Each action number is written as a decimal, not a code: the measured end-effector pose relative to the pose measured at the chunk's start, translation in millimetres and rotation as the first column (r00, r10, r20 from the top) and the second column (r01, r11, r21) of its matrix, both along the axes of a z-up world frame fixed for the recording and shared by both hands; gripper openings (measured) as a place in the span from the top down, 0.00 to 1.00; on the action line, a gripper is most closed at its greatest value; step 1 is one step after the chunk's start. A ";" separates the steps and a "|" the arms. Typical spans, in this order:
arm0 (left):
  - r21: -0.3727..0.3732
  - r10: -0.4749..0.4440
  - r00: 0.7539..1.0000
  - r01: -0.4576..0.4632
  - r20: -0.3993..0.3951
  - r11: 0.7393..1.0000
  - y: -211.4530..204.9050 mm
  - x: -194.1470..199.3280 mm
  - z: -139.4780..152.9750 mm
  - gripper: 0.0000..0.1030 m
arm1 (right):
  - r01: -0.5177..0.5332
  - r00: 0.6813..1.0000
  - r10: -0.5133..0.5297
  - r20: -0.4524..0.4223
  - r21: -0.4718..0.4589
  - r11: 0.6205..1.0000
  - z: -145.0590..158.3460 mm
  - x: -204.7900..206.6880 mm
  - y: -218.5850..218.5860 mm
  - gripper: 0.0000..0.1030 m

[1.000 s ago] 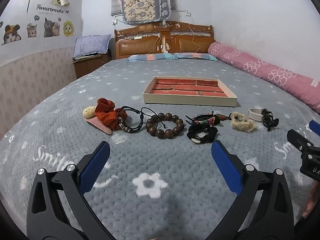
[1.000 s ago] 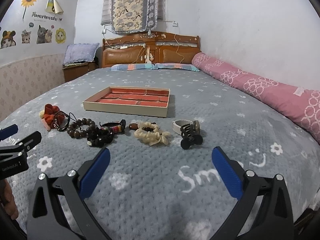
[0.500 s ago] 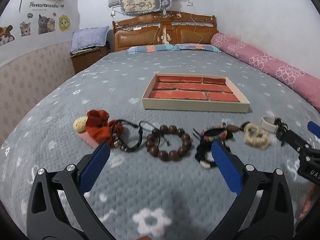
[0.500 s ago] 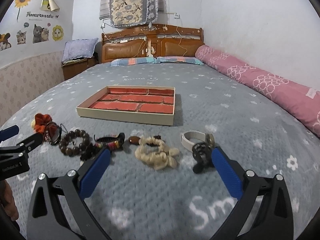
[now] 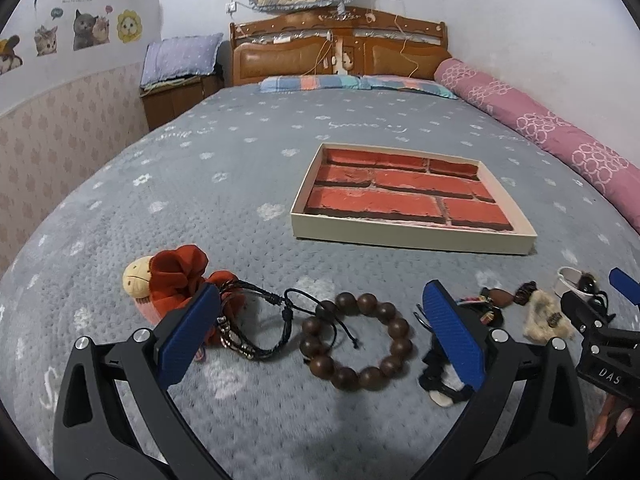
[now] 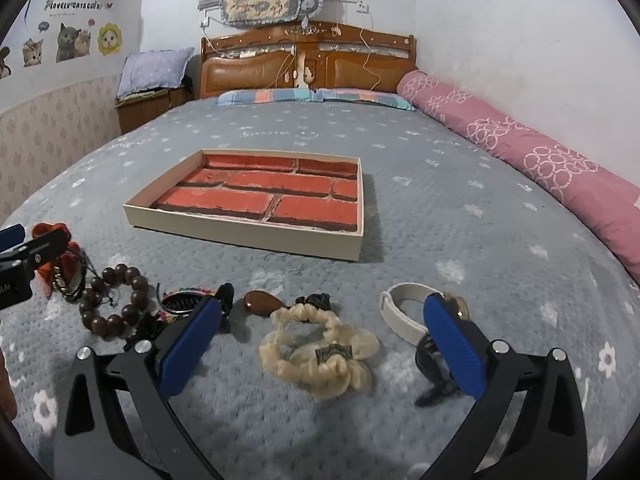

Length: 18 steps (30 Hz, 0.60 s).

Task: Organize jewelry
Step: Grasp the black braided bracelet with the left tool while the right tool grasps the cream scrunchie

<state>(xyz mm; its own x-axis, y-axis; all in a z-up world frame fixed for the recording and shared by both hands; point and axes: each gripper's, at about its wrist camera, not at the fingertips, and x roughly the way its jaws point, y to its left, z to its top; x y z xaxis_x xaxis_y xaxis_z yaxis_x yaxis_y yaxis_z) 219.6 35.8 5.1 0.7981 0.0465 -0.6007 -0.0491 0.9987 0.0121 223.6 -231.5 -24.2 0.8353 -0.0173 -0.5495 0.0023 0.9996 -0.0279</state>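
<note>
Hovering wide-open, empty: left jaws over bead bracelet (image 5: 356, 340), right over scrunchie (image 6: 320, 352); tray (image 6: 248, 236) beyond.

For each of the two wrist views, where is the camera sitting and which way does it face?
Left wrist: on the left gripper, low over the bed, facing the headboard; wooden bead bracelet between its open fingers; the right gripper and a fingertip at right edge.
Right wrist: on the right gripper, same heading, further right; cream scrunchie between its open fingers; the left gripper at left edge.
Shared: tray, bead bracelet, scrunchie, watch.
</note>
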 end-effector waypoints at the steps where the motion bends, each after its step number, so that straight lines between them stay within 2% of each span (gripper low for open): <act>1: -0.001 0.001 1.000 -0.001 -0.005 1.000 2.6 2.8 -2.8 0.05 | -0.003 1.000 0.003 -0.005 -0.002 1.000 -1.7 1.8 0.3 0.04; 5: -0.011 -0.008 0.999 0.007 -0.033 1.000 11.0 7.7 -21.8 0.05 | 0.003 1.000 -0.003 -0.026 -0.020 1.000 -12.4 8.0 -2.2 0.04; 7: 0.001 -0.009 0.999 0.009 -0.053 1.000 11.4 9.6 -30.8 0.05 | 0.012 0.998 -0.013 -0.066 -0.021 1.000 -21.4 12.4 -5.7 0.07; 9: 0.006 -0.016 0.998 0.017 -0.058 1.000 11.1 12.3 -36.7 0.05 | 0.012 0.994 -0.012 -0.109 0.001 1.000 -29.6 17.3 -8.8 0.20; 11: 0.004 -0.024 0.998 0.024 -0.058 1.000 10.3 14.3 -39.5 0.05 | 0.017 0.990 -0.015 -0.144 0.012 1.000 -36.6 22.2 -10.7 0.23; 18: 0.002 -0.046 0.998 0.046 -0.044 0.999 8.6 15.2 -42.8 0.05 | 0.008 0.984 -0.007 -0.176 0.005 1.000 -42.5 26.7 -9.1 0.32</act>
<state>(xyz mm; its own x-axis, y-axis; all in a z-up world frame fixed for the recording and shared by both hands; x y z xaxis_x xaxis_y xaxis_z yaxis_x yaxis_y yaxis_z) 234.8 44.4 -37.7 0.7720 0.0122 -0.6355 -0.0025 0.9999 0.0161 250.3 -240.6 -66.7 0.7256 -0.0194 -0.6879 0.0052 0.9997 -0.0227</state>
